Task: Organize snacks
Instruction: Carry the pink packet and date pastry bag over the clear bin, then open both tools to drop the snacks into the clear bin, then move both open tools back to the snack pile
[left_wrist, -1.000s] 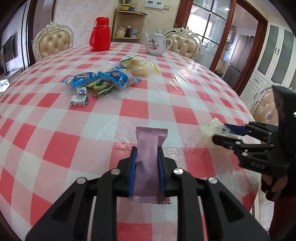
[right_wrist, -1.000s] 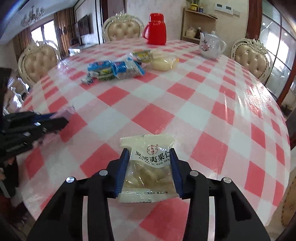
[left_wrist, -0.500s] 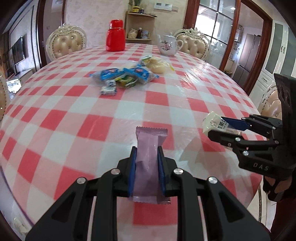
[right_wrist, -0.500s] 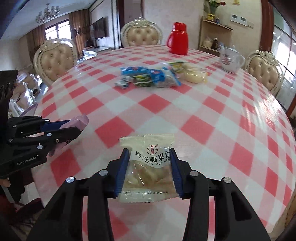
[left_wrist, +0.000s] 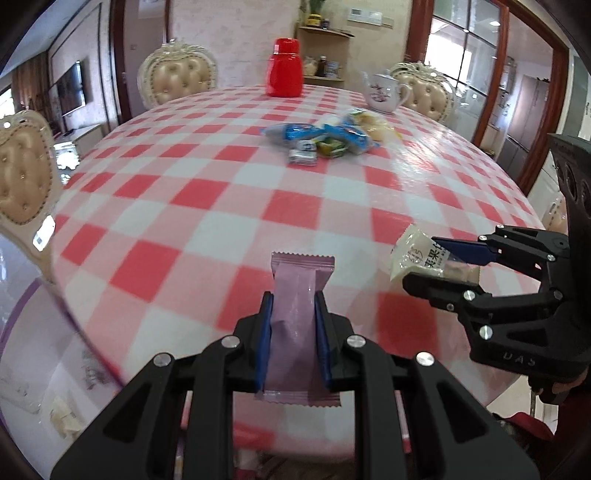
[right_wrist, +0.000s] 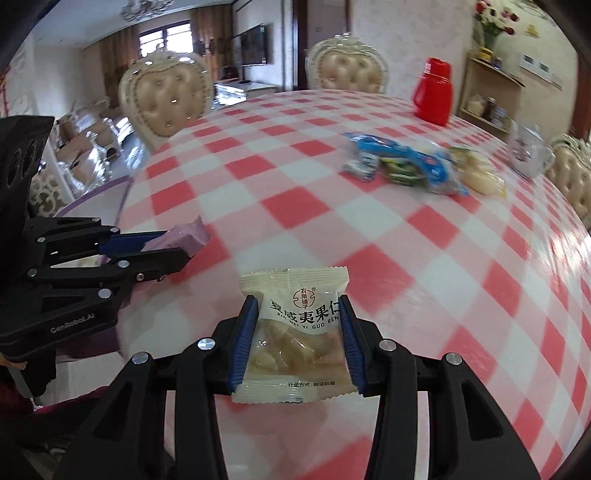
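Observation:
My left gripper (left_wrist: 293, 306) is shut on a purple snack packet (left_wrist: 299, 295), held above the near edge of the round table (left_wrist: 221, 192). My right gripper (right_wrist: 297, 312) is shut on a white nut packet (right_wrist: 295, 314) with Chinese print. Each gripper shows in the other's view: the right gripper (left_wrist: 424, 264) with the white packet (left_wrist: 417, 254), the left gripper (right_wrist: 177, 247) with the purple packet (right_wrist: 184, 238). A pile of snacks (left_wrist: 325, 138) in blue, green and yellow wrappers lies at the far middle of the table; it also shows in the right wrist view (right_wrist: 413, 166).
A red thermos (left_wrist: 285, 68) and a white teapot (left_wrist: 382, 92) stand at the table's far edge. Padded chairs (left_wrist: 177, 77) ring the table. The tablecloth is red and white check. A shelf (left_wrist: 325, 48) stands behind.
Both grippers have pulled back and up from the table and swung left, each still holding its packet. The snack pile looks farther away.

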